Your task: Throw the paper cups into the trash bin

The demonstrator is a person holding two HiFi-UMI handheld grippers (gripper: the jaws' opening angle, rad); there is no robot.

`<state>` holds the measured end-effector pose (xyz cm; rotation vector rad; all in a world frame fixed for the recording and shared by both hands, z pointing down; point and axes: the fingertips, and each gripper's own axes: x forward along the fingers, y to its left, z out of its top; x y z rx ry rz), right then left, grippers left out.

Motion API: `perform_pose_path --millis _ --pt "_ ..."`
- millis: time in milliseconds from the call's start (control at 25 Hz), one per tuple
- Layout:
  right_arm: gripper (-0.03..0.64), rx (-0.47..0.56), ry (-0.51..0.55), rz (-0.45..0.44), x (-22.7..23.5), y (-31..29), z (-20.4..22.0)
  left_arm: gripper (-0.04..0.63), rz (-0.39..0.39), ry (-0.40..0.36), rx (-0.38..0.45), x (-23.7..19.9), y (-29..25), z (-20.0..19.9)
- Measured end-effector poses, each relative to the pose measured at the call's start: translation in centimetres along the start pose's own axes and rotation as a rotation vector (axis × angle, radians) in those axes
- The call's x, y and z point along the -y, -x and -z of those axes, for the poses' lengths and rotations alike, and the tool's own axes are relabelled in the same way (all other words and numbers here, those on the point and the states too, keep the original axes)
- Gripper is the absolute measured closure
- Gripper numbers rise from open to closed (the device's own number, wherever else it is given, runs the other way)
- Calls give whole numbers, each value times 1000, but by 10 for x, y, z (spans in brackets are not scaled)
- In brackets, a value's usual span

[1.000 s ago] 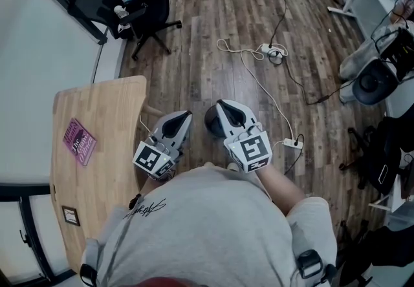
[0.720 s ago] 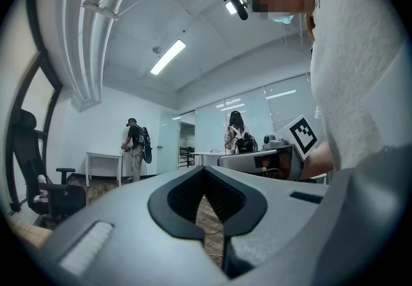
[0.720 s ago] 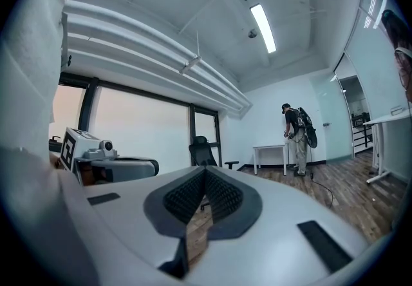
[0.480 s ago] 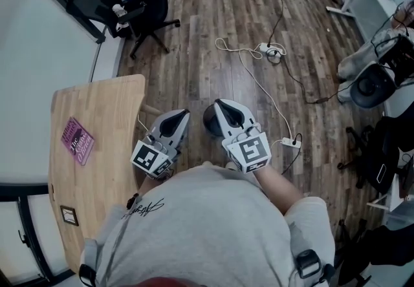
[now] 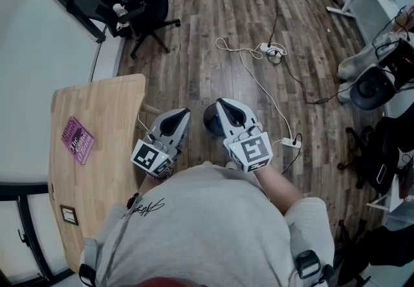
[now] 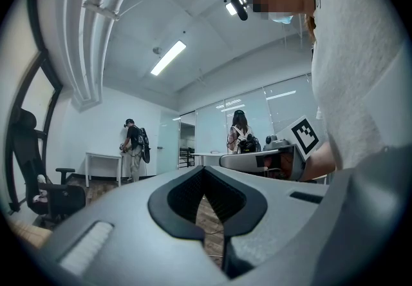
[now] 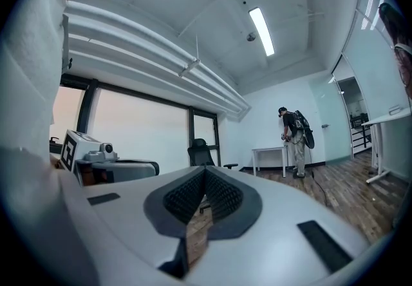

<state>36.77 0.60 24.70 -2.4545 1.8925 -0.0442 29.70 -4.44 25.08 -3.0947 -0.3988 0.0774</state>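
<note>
Off desk point(image 5: 97, 143) right edge: left gripper point(image 5: 182, 113), right gripper point(image 5: 220, 103) side by side, both clenched on nothing; dark round object point(image 5: 209, 123) beneath right gripper.

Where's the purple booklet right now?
Head view, left side: the purple booklet lies flat on the wooden table, near its left edge, apart from the left gripper held off the table's right edge.

Two grippers showing: left gripper point(image 5: 179, 115), right gripper point(image 5: 220, 105). One wooden table point(image 5: 110, 150) sitting at 8 o'clock, carrying one purple booklet point(image 5: 78, 140) and one framed card point(image 5: 68, 215). One black office chair point(image 5: 147, 13) standing at 11 o'clock. Two strips lying on floor: power strip point(image 5: 275, 53) at 1 o'clock, second power strip point(image 5: 289, 142) at 4 o'clock. Two people standing in left gripper view: person point(image 6: 133, 148), second person point(image 6: 241, 136).
</note>
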Motion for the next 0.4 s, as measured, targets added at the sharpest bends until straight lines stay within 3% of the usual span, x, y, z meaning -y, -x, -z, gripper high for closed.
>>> perform_pose_path --millis 400 --pt "609 6 6 -8 -6 -1 -1 592 -8 -2 4 1 5 -1"
